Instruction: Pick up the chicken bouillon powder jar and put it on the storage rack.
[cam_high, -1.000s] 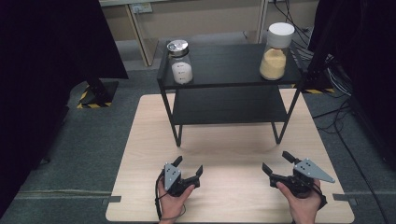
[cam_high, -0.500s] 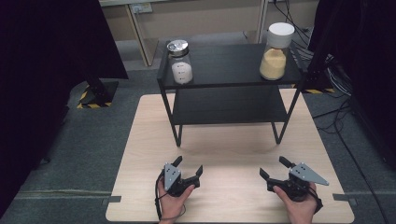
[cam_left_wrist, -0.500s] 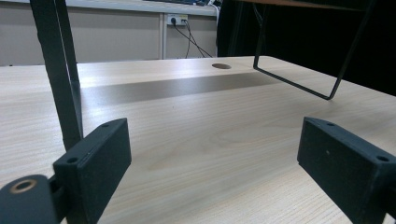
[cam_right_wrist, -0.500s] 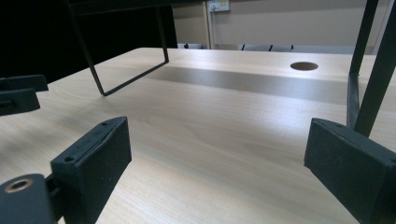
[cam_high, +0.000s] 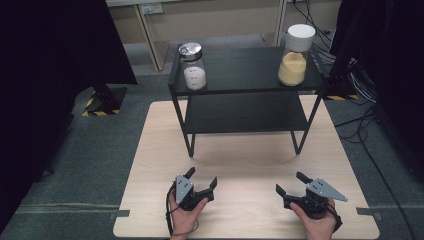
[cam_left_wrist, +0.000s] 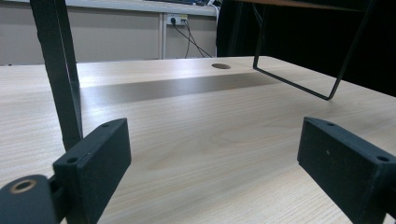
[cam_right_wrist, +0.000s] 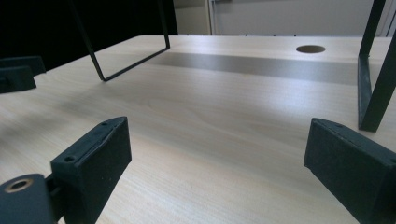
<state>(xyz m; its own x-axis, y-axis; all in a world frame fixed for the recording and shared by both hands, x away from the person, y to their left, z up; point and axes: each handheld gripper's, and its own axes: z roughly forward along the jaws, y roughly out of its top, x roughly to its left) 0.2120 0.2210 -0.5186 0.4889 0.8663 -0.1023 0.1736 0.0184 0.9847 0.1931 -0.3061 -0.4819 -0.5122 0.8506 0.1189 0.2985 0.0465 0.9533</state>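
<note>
Both hand-held grippers rest low over the near part of the light wooden table (cam_high: 240, 155). My left gripper (cam_high: 202, 176) is open, its black jaws wide apart in the left gripper view (cam_left_wrist: 215, 158) with bare wood between them. My right gripper (cam_high: 290, 182) is open too, and nothing lies between its jaws in the right gripper view (cam_right_wrist: 215, 163). A black two-level shelf (cam_high: 245, 70) stands at the far side of the table. On its top level are a glass jar with a metal lid and white contents (cam_high: 193, 66) at the left and a white-lidded jar of yellow grains (cam_high: 294, 55) at the right.
The shelf's front leg (cam_left_wrist: 58, 70) rises close ahead of the left gripper, and its wire foot (cam_left_wrist: 299, 84) sits farther off. Another shelf leg (cam_right_wrist: 373, 84) stands near the right gripper. The tabletop has a round cable hole (cam_right_wrist: 310, 48). Grey carpet and cables surround the table.
My right gripper has slid a little toward the near edge and slightly left. The left gripper and both jars have kept still.
</note>
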